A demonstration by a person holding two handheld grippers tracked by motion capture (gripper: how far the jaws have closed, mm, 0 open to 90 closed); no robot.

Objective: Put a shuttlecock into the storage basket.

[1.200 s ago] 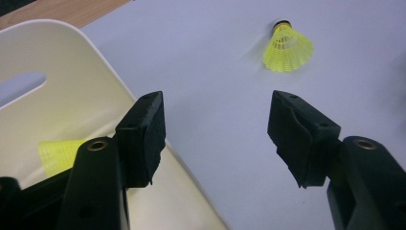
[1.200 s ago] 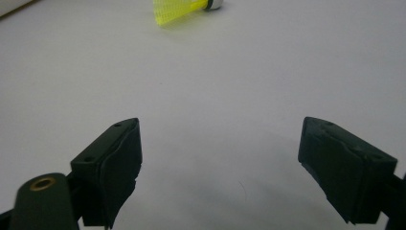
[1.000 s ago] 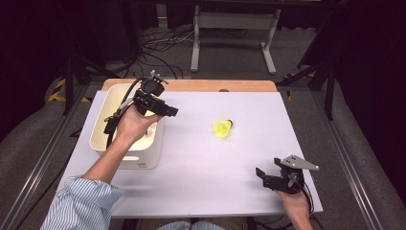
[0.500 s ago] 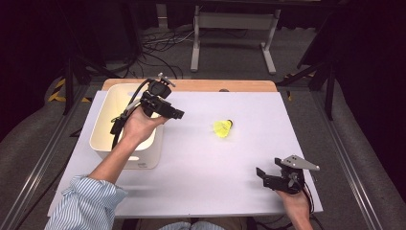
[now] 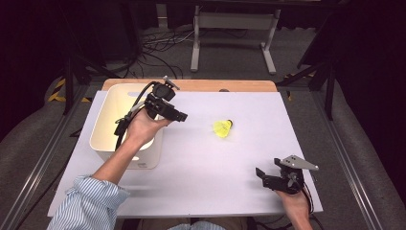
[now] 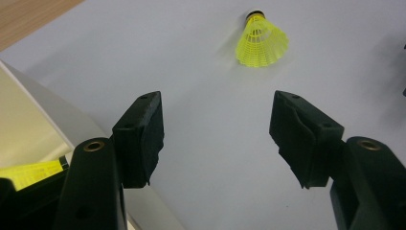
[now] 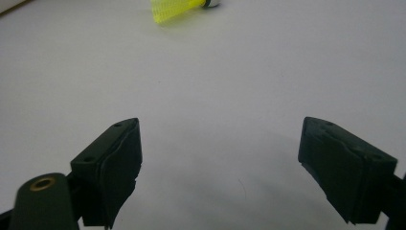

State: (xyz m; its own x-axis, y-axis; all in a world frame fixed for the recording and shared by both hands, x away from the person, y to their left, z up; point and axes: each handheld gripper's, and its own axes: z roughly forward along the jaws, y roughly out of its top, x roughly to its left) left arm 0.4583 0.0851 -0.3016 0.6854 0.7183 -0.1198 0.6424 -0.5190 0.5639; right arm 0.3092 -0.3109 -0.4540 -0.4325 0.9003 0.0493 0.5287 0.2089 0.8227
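We see the left gripper [image 5: 179, 116] over the white bin's [image 5: 107, 139] right edge, fingers open, empty; yellow shuttlecock [image 5: 223, 128] lies mid-counter [image 5: 201, 182], possibly another in the bin; right gripper [image 5: 262, 175] open, well apart

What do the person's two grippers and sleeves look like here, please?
Both the left gripper and the right gripper are black, with blocky ridged pads. A black cable trails from the left one; a grey three-cornered plate tops the right. The left sleeve is blue-and-white striped.
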